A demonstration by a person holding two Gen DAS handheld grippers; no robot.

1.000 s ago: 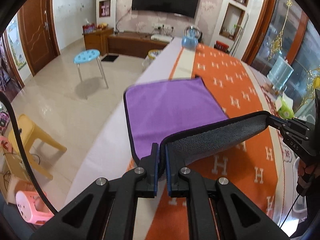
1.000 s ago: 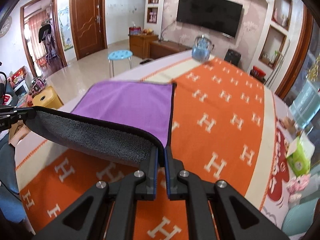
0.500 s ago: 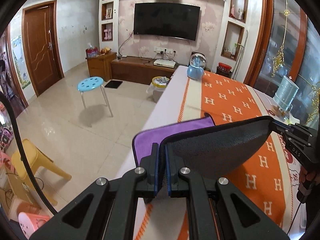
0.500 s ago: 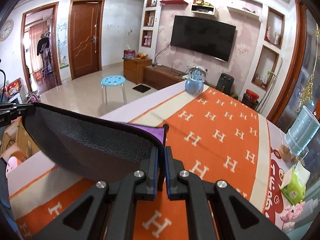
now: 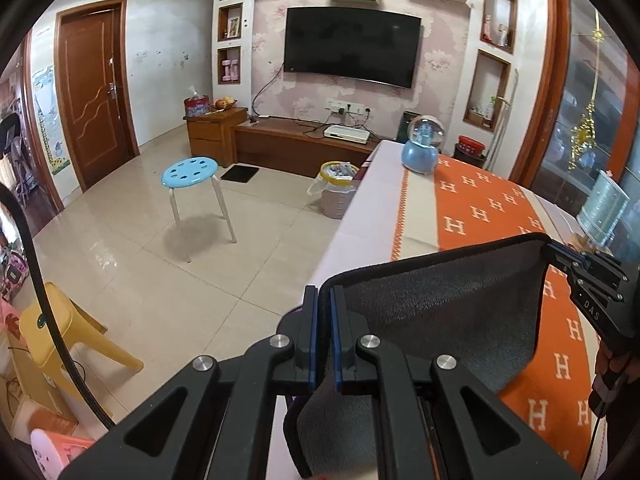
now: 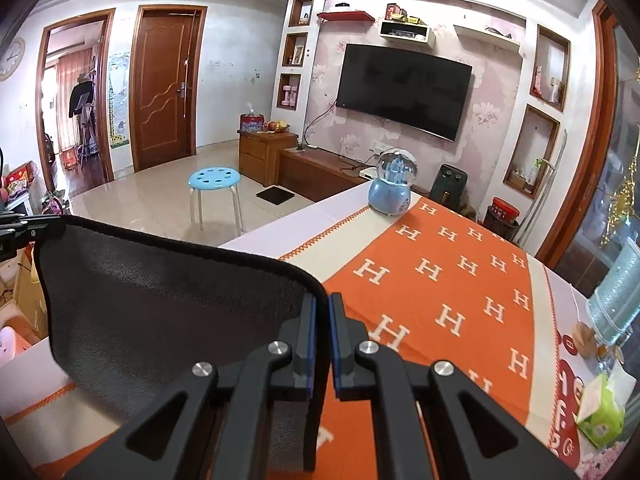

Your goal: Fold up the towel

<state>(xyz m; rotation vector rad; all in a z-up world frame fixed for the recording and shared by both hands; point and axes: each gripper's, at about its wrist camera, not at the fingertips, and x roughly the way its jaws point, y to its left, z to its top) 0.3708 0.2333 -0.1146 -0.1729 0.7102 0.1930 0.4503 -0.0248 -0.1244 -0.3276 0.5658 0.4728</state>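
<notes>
Far left, on the tiled floor [image 5: 160, 280]: a yellow stool [image 5: 60, 336] and a pink stool [image 5: 52, 452], both low and near the left edge of the left wrist view. A blue stool [image 5: 190, 170] stands further into the room, well apart from the table [image 5: 376, 184].

Left gripper [image 5: 324, 336]: its fingers are pressed together on one upper corner of the towel [image 5: 440, 312]. The black hem runs out from between the pads. A sliver of purple shows just left of the fingers, low down.

The towel hangs as a sheet between the two grippers, grey side facing both cameras, its top hem slightly sagging. It is lifted above the near end of the table; whether its lower edge touches the cloth cannot be told, since the grippers hide it.

Right gripper [image 6: 320, 340]: fingers closed on the other upper corner, the hem curling over and down between the pads. In the left wrist view the right gripper shows at the far right, where the hem ends.

Under and beyond the towel lies the orange cloth [image 6: 460, 292] with white H marks, with a pale band along its left side.

A snow globe [image 6: 394, 188] on a blue base stands at the far end of the table, on the pale band beside the orange.

Right edge of the table: a clear ribbed bottle [image 6: 616, 292], and nearer, a green tissue pack [image 6: 600, 412].

On the wall behind: a dark TV [image 6: 402, 90].
</notes>
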